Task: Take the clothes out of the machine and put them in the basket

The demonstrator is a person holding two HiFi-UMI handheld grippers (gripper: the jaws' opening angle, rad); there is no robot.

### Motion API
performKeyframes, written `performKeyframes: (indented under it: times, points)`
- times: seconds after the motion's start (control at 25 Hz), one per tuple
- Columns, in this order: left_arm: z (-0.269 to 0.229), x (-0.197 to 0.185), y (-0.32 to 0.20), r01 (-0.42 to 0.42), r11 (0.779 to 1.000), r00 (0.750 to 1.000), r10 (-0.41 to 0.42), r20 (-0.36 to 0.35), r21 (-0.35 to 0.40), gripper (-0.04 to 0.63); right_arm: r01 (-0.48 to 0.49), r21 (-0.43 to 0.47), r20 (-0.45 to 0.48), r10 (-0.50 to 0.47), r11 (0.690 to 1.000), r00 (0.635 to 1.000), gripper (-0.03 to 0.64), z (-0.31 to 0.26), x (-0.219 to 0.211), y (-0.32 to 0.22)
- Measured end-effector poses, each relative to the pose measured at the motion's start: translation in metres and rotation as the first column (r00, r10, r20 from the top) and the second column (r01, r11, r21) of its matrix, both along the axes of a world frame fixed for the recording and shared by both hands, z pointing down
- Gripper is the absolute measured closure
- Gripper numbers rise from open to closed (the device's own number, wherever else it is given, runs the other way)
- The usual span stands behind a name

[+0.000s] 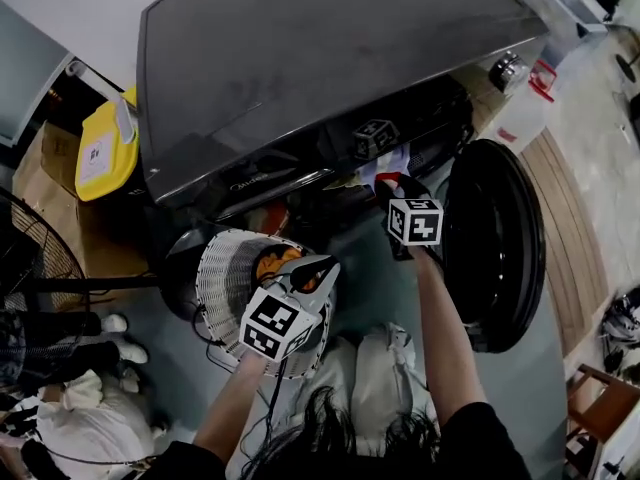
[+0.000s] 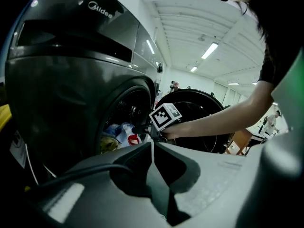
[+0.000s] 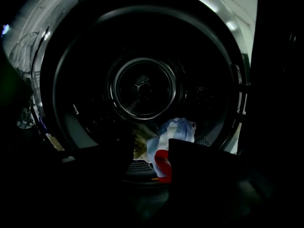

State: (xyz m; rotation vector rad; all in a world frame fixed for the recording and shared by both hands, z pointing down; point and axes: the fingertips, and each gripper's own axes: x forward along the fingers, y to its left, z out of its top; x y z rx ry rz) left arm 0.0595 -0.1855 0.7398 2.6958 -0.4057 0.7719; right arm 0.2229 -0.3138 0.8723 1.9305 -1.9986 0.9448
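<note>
The dark grey washing machine (image 1: 300, 58) stands with its round door (image 1: 495, 243) swung open to the right. My right gripper (image 1: 388, 180) reaches into the drum mouth. In the right gripper view its jaws (image 3: 145, 160) stand open just short of a white and blue cloth with a red patch (image 3: 167, 139) and an olive cloth (image 3: 138, 145) on the drum floor. Nothing is between them. My left gripper (image 1: 318, 266) hangs shut and empty over the white basket (image 1: 225, 273), which holds an orange cloth (image 1: 272, 261). In its own view, the left gripper (image 2: 152, 148) looks at the clothes (image 2: 118, 133).
A yellow container (image 1: 100, 148) and a cardboard box sit left of the machine. A black fan (image 1: 30, 258) and someone's white shoes (image 1: 118, 338) are at the far left. A wooden chair (image 1: 600, 398) stands at the lower right, beyond the door.
</note>
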Motion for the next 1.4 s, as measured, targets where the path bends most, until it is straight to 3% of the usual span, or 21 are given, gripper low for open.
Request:
performKeyframes:
  times: [0.4,0.44,0.6,1.0,1.4]
  points:
    - [0.042,-0.012,-0.009,0.021,1.000,1.000,-0.021,0.012,-0.009,0.587,0.045,-0.115,-0.137,-0.060,0.992,0.989,0.329,0.068,0.009,-0.030]
    - [0.044,-0.014,-0.009,0.025,1.000,1.000,-0.024,0.011,-0.005,0.587,0.046,-0.137,-0.161,-0.068,0.990,0.985,0.352,0.074,0.010,-0.030]
    - [0.046,-0.024,-0.012,0.034,0.999,0.999,-0.035,0.021,0.029,0.587,-0.002,-0.176,-0.225,-0.038,0.984,0.974,0.583,0.081,0.022,-0.027]
    - [-0.012,-0.032,-0.005,0.035,0.997,0.999,-0.037,0.026,0.075,0.584,-0.039,-0.065,0.011,0.040,0.997,0.999,0.591,0.004,0.009,0.005]
    - [-0.105,-0.023,0.013,-0.009,0.995,0.999,0.004,0.052,0.099,0.505,0.017,-0.011,0.097,-0.016,1.000,0.995,0.591,-0.124,-0.012,0.054]
